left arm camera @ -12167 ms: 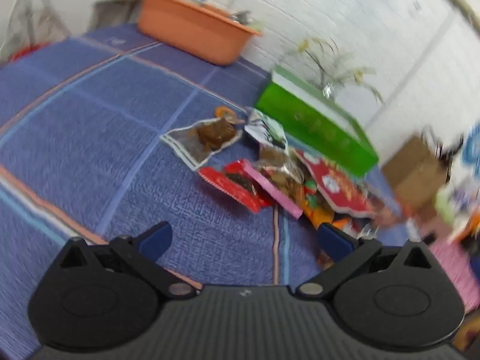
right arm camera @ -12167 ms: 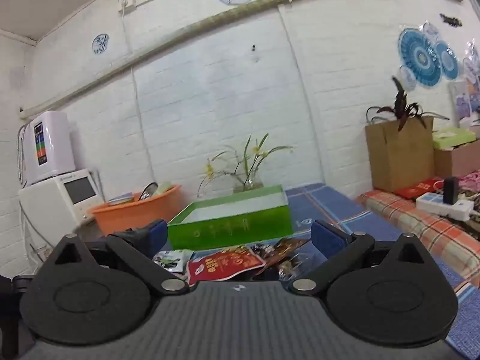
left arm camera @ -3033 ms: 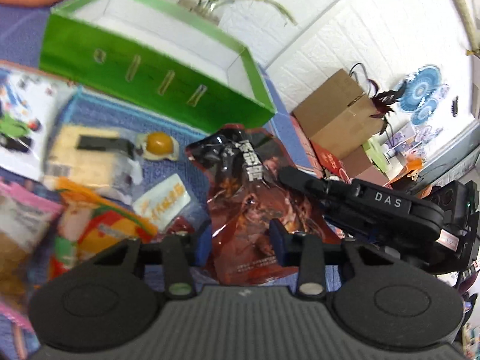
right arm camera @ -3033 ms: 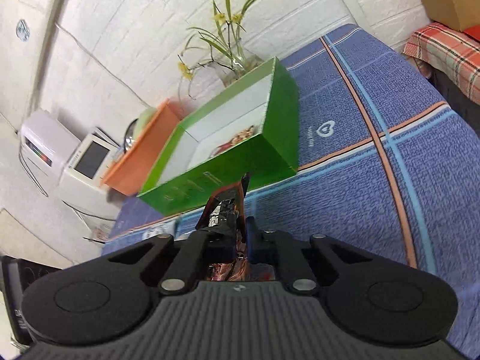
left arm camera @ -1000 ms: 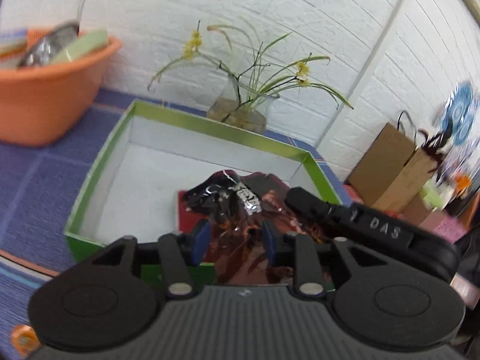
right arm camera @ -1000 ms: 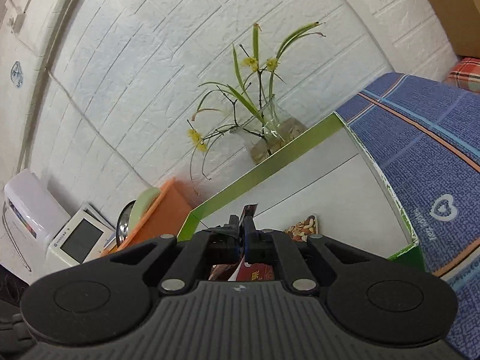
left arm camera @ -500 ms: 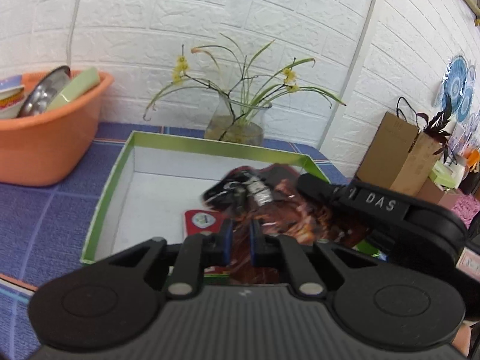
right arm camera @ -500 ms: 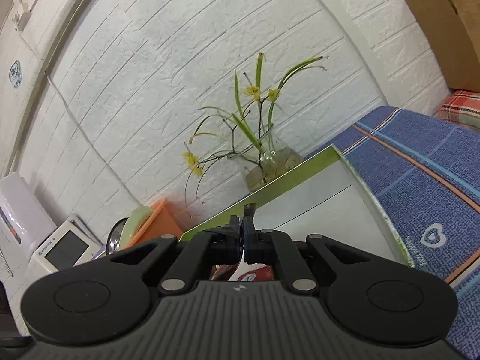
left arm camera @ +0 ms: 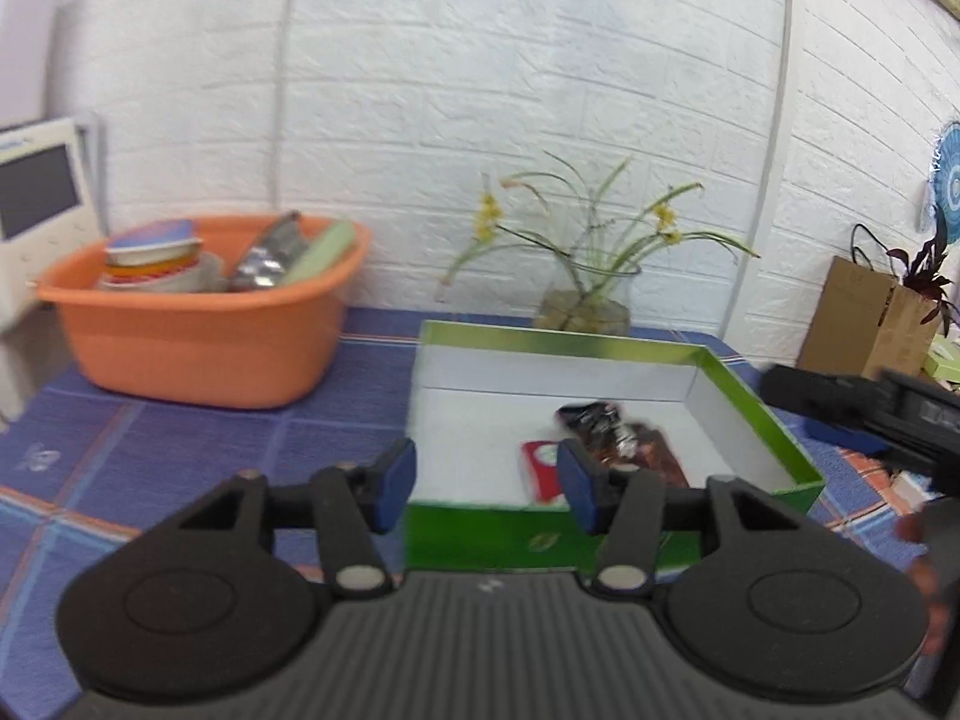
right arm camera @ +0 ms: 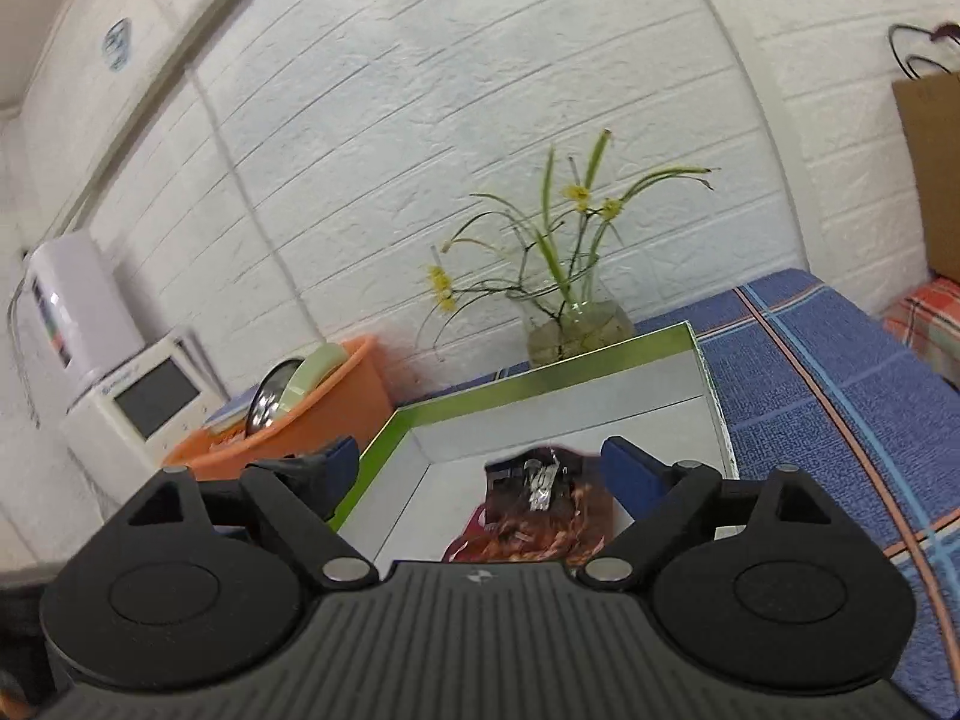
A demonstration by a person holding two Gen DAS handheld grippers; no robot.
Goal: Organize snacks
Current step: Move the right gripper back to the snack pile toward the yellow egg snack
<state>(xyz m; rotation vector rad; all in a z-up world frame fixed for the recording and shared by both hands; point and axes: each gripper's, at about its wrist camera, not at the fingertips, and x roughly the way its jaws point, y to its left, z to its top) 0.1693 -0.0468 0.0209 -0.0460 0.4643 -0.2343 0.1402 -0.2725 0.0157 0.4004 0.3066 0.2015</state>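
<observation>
White brick wall behind, blue checked cloth over the worktop (left arm camera: 180, 432), and the green box (left arm camera: 756, 414) sits in front of a vase of yellow flowers (left arm camera: 585, 300), an orange basin (left arm camera: 198, 348) off to its left. The dark foil snack bag (left arm camera: 606, 426) now lies inside the box, partly over a red packet (left arm camera: 540, 468). The left gripper (left arm camera: 486, 483) has just been opening, jaws half spread, nothing between them. The right gripper (right arm camera: 480, 468) has sprung wide too, jaws fully apart above the bag, clear of it. This looks like the release. Done well, both hands lift straight up and away, so no finger snags the crinkled foil or drags the box.
</observation>
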